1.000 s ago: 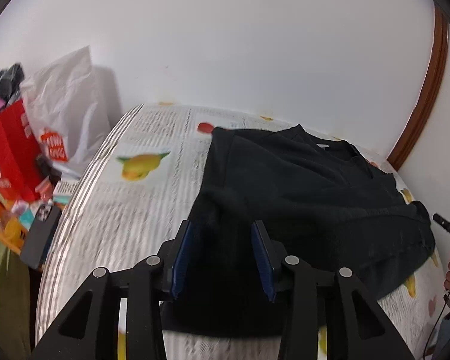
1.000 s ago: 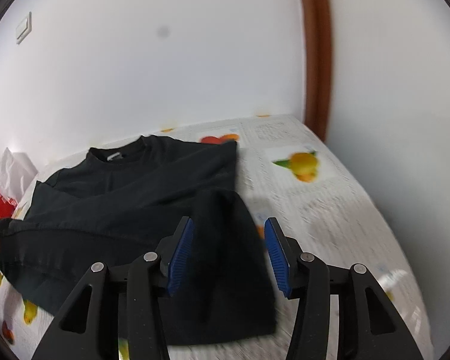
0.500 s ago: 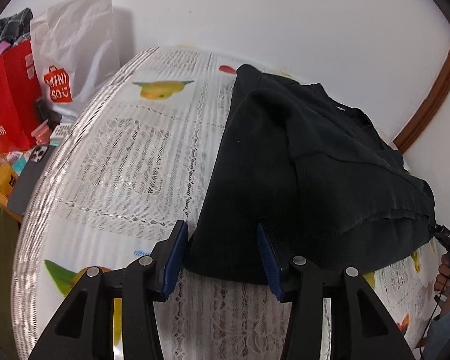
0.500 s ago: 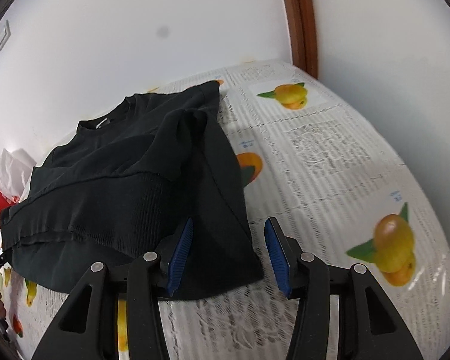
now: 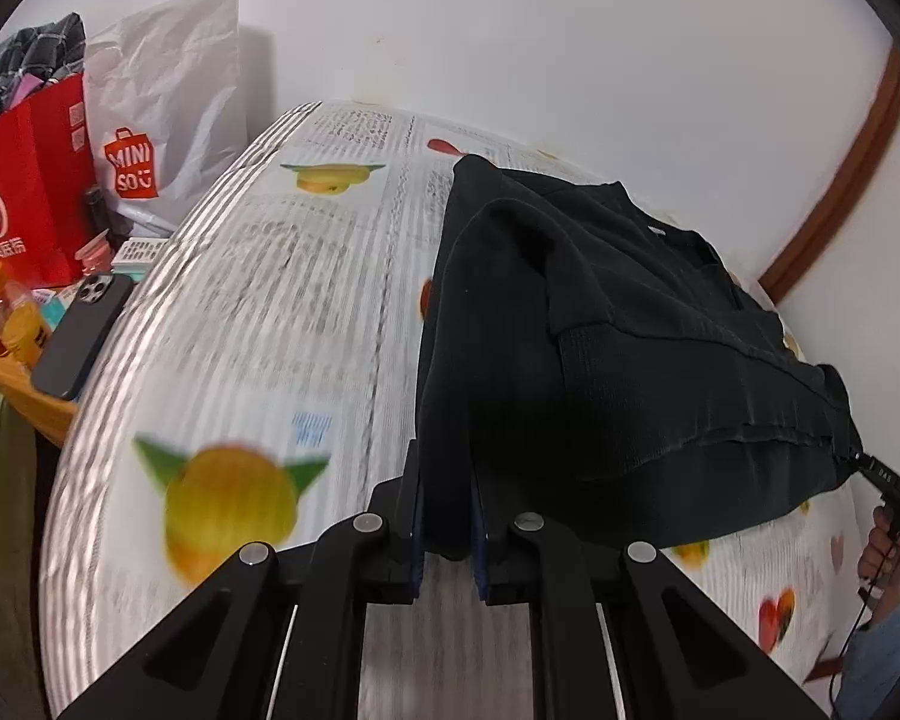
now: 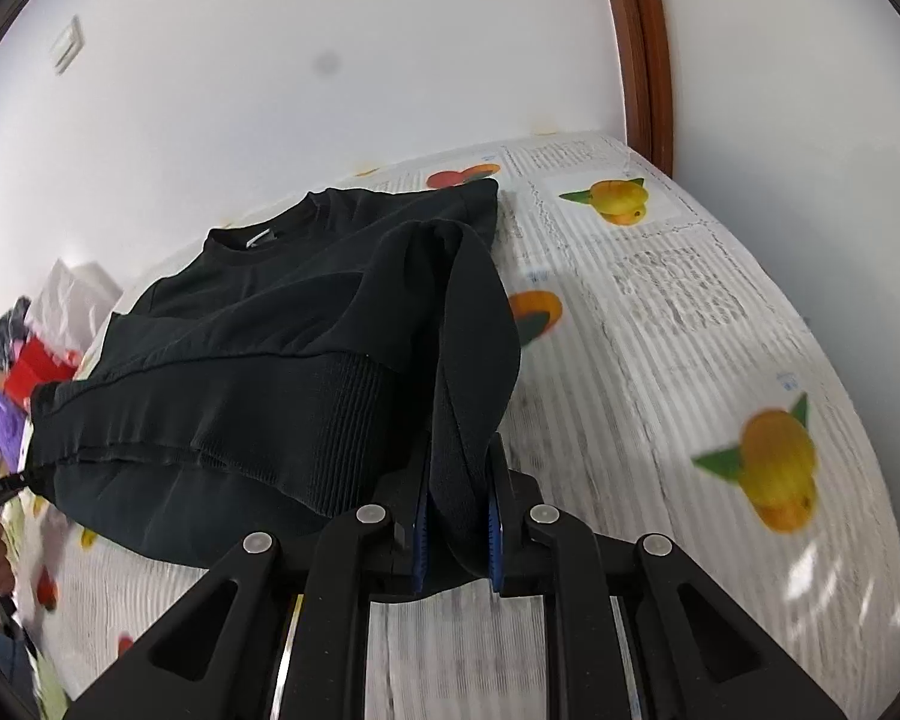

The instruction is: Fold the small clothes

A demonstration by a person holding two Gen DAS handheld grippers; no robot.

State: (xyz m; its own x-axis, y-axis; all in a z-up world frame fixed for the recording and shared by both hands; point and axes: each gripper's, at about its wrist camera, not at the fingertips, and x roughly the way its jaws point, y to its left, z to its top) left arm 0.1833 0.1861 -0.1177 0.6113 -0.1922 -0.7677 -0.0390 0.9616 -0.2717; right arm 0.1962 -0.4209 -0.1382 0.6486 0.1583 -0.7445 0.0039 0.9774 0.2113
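Left hand-held gripper (image 5: 447,531) and right hand-held gripper (image 6: 456,525) are each closing, pinching a near corner of the black sweatshirt (image 5: 618,324) spread ahead on the fruit-print table (image 5: 258,324), presumably to lift its hem for folding.

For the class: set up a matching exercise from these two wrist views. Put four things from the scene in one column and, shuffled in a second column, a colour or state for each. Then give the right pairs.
Column one:
1. sweatshirt
2. paper bag with the shop logo
3. phone
4. left tongs

Column two:
A. white, standing against the wall
B. black, partly folded on the fruit-print tablecloth
C. closed on a bottom corner of cloth
D. dark, lying camera side up at the table's left edge

Pairs: 1-B, 2-A, 3-D, 4-C
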